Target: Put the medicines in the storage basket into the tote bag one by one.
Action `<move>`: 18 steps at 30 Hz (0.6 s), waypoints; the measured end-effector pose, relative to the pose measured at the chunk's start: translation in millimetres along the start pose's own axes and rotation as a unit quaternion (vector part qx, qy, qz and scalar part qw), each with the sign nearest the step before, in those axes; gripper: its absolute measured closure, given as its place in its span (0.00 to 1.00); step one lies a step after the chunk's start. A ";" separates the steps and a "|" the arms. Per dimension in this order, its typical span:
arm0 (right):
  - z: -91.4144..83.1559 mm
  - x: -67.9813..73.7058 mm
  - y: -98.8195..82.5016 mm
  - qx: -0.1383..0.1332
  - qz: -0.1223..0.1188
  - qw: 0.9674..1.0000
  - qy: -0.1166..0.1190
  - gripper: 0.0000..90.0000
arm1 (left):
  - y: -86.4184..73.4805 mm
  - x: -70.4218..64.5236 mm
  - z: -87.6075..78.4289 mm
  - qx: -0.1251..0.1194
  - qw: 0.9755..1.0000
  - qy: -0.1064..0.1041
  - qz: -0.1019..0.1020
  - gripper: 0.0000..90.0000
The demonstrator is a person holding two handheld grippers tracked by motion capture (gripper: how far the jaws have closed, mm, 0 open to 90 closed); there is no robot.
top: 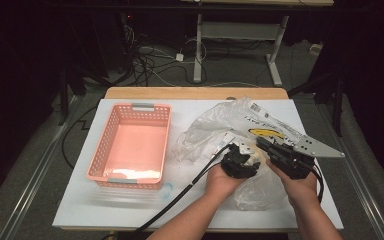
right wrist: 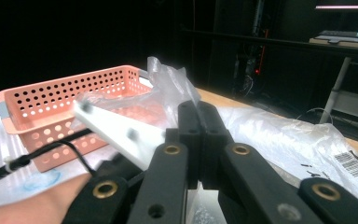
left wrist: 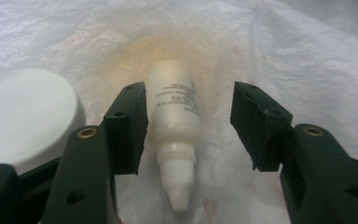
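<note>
Left tongs [left wrist: 189,126] held open astride dropper bottle [left wrist: 173,116]; right tongs [right wrist: 198,140] clamped on plastic bag [top: 240,125] edge. Squeeze best centred on bottle body, basket [top: 132,145] at 9 o'clock.

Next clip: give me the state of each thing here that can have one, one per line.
Left gripper: open, jaws either side of the bottle.
Right gripper: shut on the plastic bag.
Small white bottle: capped, lying inside the bag.
Plastic bag: crumpled, pinched at its edge.
Pink basket: upright, empty.
</note>
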State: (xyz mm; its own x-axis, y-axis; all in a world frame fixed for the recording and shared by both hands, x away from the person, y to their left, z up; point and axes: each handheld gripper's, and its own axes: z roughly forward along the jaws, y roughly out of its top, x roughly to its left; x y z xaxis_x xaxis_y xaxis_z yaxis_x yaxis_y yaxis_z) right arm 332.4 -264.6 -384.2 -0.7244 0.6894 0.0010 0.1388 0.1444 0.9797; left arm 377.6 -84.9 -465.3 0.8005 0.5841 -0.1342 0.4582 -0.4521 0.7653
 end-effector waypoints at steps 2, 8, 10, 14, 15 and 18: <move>-0.7 -0.2 0.4 0.000 0.000 1.000 -0.002 1.00 | -5.1 -0.1 -9.2 -0.016 1.000 -0.005 -0.014 0.50; 0.0 1.0 0.4 0.002 -0.001 1.000 -0.003 1.00 | -25.6 0.3 -43.2 -0.021 1.000 -0.017 -0.005 0.48; 0.6 1.6 0.1 0.003 -0.002 1.000 -0.002 1.00 | -35.3 0.7 -53.7 -0.016 1.000 -0.016 -0.001 0.45; 2.7 2.6 -0.4 0.005 -0.002 1.000 -0.002 1.00 | -54.7 4.4 -74.0 -0.013 1.000 -0.013 -0.009 0.39; 3.0 2.7 -0.6 0.006 -0.003 1.000 -0.001 1.00 | -61.0 5.8 -79.4 -0.008 1.000 -0.011 -0.007 0.39; 3.1 2.5 -1.2 0.007 -0.002 1.000 -0.001 1.00 | -74.8 10.7 -88.9 0.015 1.000 -0.008 -0.011 0.32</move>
State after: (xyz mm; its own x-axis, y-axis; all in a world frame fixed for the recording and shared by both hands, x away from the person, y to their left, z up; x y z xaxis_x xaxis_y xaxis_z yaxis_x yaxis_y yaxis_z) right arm 332.5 -260.8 -386.0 -0.7230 0.6908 -0.0043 0.1442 0.1570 0.9770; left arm 317.6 15.0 -468.0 0.7961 0.5833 -0.1614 0.4870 -0.4591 0.7430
